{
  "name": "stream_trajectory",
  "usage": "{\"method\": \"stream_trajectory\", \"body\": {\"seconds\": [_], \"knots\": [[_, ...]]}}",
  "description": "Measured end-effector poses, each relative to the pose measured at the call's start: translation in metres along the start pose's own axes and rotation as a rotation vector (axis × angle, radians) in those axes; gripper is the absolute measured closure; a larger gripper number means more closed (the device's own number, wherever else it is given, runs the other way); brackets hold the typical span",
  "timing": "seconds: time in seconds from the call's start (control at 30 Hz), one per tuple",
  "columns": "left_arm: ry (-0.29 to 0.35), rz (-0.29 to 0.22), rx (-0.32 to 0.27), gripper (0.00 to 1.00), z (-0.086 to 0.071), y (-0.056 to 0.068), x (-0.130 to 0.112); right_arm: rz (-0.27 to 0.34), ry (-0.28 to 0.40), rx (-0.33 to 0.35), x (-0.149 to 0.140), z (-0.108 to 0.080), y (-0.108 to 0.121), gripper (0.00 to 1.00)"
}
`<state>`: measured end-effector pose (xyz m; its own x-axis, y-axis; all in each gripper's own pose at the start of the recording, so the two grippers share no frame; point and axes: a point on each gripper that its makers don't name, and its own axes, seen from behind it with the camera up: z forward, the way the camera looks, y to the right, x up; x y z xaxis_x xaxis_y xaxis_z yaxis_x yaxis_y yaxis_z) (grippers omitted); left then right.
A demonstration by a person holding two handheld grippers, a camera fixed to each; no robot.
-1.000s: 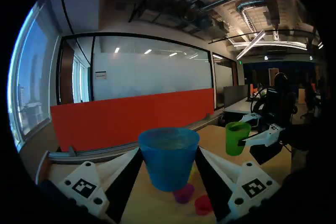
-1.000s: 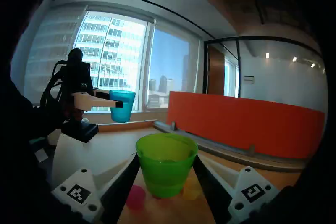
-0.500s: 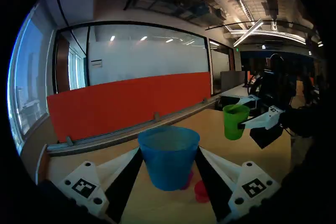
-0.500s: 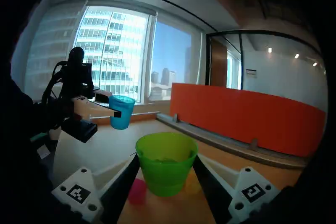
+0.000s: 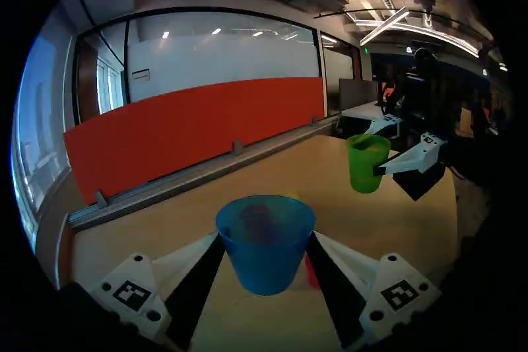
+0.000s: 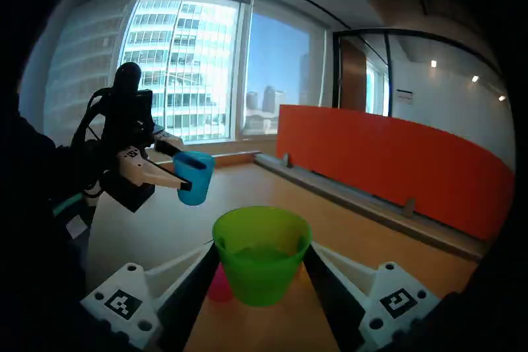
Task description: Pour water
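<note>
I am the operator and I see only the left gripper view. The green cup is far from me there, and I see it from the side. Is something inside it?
Observer: The right gripper view looks down into the green cup. A level line low inside suggests a little water, well under the rim.
Operator: And my blue cup, seen from that side, is it tipped for pouring?
Observer: No. The blue cup sits close to upright in the left gripper, with its mouth facing up. It is apart from the green cup, up and to its left in that view.
</note>
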<state>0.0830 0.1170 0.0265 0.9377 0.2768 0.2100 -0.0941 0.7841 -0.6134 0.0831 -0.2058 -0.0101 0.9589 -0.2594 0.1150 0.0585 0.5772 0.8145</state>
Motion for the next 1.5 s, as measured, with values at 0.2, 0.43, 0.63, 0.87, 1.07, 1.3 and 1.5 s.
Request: {"method": "stream_trajectory", "body": {"seconds": [0.2, 0.43, 0.63, 0.87, 1.07, 1.3, 1.5], "knots": [[-0.085, 0.009, -0.037, 0.15, 0.008, 0.011, -0.029, 0.000, -0.055, 0.037, -0.020, 0.004, -0.007, 0.11], [-0.148, 0.027, -0.067, 0.15, 0.013, 0.020, -0.054, 0.009, -0.103, 0.055, -0.040, 0.010, -0.008, 0.11], [-0.204, 0.033, -0.088, 0.15, 0.017, 0.025, -0.076, 0.018, -0.141, 0.061, -0.058, 0.015, -0.007, 0.11], [-0.259, 0.029, -0.113, 0.15, 0.023, 0.030, -0.099, 0.019, -0.187, 0.065, -0.077, 0.021, -0.007, 0.11], [-0.296, 0.031, -0.131, 0.15, 0.030, 0.033, -0.115, 0.015, -0.227, 0.064, -0.094, 0.026, -0.006, 0.11], [-0.328, 0.025, -0.152, 0.15, 0.037, 0.034, -0.131, 0.013, -0.265, 0.064, -0.115, 0.032, -0.006, 0.11], [-0.351, 0.017, -0.169, 0.15, 0.042, 0.036, -0.142, 0.003, -0.298, 0.070, -0.130, 0.035, -0.008, 0.11]]}}
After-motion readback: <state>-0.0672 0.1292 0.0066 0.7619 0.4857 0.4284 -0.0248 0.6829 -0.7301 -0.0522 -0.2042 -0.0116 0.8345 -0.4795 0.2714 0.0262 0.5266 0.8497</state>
